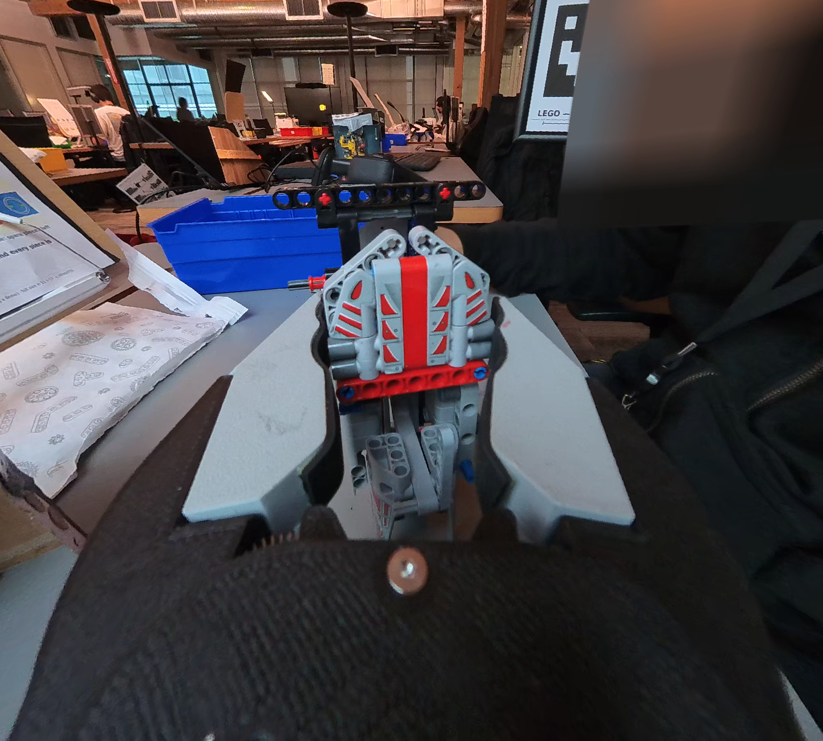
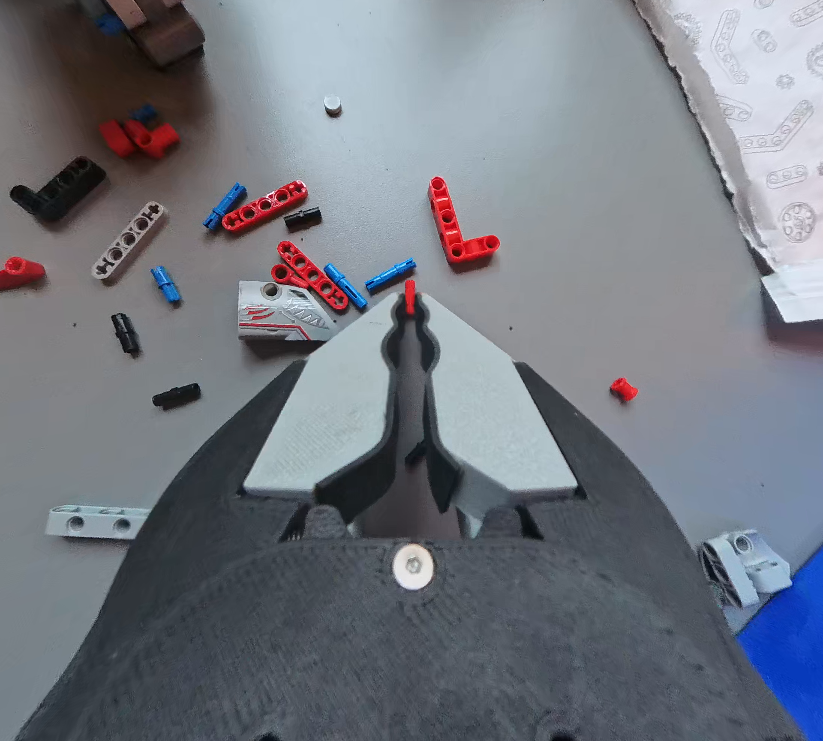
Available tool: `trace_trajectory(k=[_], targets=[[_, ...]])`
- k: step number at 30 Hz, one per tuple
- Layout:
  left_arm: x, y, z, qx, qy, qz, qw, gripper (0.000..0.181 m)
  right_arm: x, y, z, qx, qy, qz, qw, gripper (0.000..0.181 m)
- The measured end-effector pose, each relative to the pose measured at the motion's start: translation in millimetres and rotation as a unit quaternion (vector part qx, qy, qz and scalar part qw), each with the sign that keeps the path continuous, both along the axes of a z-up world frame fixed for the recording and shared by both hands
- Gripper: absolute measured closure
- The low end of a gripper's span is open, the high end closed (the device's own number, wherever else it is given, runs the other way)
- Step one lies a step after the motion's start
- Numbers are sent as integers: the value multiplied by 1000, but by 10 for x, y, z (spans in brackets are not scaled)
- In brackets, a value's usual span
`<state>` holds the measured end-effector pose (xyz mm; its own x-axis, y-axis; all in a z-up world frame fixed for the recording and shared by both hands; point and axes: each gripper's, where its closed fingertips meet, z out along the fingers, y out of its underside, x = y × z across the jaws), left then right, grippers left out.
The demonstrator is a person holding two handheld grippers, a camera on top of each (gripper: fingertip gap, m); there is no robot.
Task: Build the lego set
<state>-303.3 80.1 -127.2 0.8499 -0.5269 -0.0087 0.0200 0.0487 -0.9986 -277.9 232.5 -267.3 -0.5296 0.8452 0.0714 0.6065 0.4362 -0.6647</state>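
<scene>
In the left wrist view my left gripper point(image 1: 407, 345) is shut on a partly built lego model point(image 1: 407, 318) of grey and red panels. It is held upright above the table, with a black beam point(image 1: 378, 196) across its top. In the right wrist view my right gripper point(image 2: 409, 301) is shut on a small red pin point(image 2: 409, 294), pinched at the fingertips above the grey table point(image 2: 556, 140). Loose pieces lie ahead of it: a red L-shaped beam point(image 2: 454, 229), red straight beams point(image 2: 265, 205), blue pins point(image 2: 389, 274), black pins point(image 2: 303, 216) and a printed grey panel point(image 2: 280, 316).
A blue bin point(image 1: 240, 238) stands behind the model, with a torn paper bag point(image 1: 89, 372) and an instruction stand point(image 1: 40, 247) at left. A person in black sits at right point(image 1: 712, 385). In the right wrist view, paper bag point(image 2: 735, 73) at right, wooden stand foot point(image 2: 147, 6) upper left, grey connectors point(image 2: 743, 568) near the bin.
</scene>
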Motion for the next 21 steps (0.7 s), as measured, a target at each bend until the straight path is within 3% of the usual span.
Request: trace_trajectory(k=[6, 15, 21], targets=[[1, -14, 1, 0, 2, -1, 1000, 112, -9, 25, 33, -11, 21, -2, 1000, 181], [-9, -56, 33, 3, 15, 9, 1000, 108, -24, -78, 447, -111, 125, 11, 986, 181], [-92, -140, 181, 11, 14, 31, 999, 102, 6, -108, 579, -125, 154, 25, 980, 181]])
